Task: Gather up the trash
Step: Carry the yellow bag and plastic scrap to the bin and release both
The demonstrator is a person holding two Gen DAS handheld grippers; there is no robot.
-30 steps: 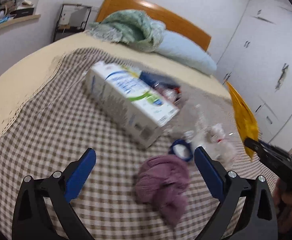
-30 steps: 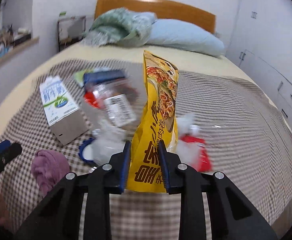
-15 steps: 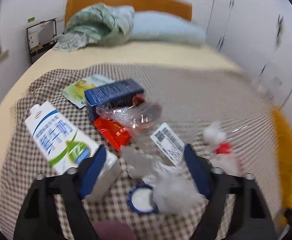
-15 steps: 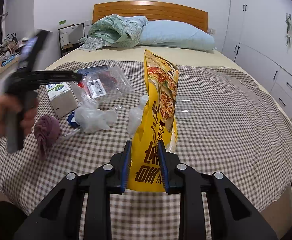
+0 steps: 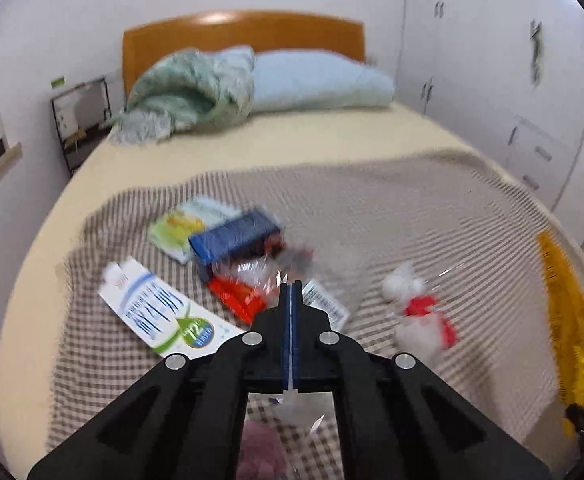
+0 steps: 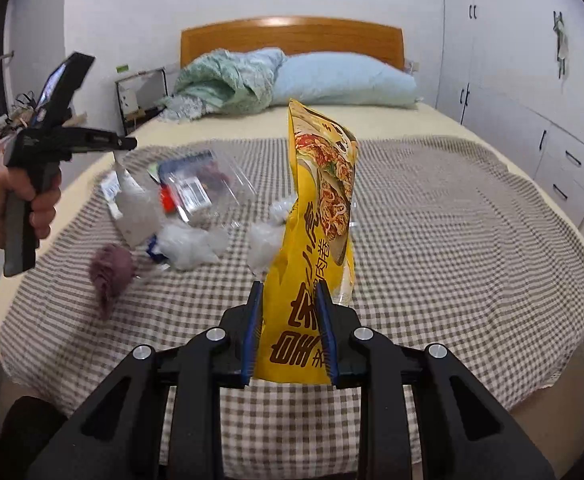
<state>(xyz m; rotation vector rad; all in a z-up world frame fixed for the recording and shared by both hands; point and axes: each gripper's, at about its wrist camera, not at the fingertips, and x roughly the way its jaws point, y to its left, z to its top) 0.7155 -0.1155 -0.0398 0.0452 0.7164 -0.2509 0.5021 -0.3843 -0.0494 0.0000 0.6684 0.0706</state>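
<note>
- Two claws are seen: the right claw point(image 6: 288, 300) is clenched on the lower part of a yellow snack bag point(image 6: 316, 248), which is held upright between the blue pads, its top standing above and ahead of the fingers.
- The left claw point(image 5: 291, 296) is pressed closed, and a thin clear plastic bag point(image 6: 134, 208) is pinched between its pads and hangs below it, as shown in the right wrist view, where the claw is held up off the bed by the left hand point(image 6: 16, 204).
- Just ahead of the left claw's tips, a red wrapper point(image 5: 236, 300) and a clear plastic box point(image 6: 206, 188) with a barcode label are seen lying on the checked blanket point(image 6: 432, 220).
- Left of that claw, a milk carton point(image 5: 160, 316) is laid flat; farther ahead, a blue box point(image 5: 232, 236) and a green-and-white packet point(image 5: 180, 228) lie side by side.
- Right of the left claw, a white-and-red wad point(image 5: 420, 312) rests apart from the pile.
- Left of the right claw, a purple cloth point(image 6: 110, 272) and crumpled white plastic point(image 6: 188, 244) are seen on the blanket, near each other.
- Beyond everything, a blue pillow point(image 6: 344, 80) and a green quilt point(image 6: 228, 80) are piled against the wooden headboard point(image 6: 292, 36).
</note>
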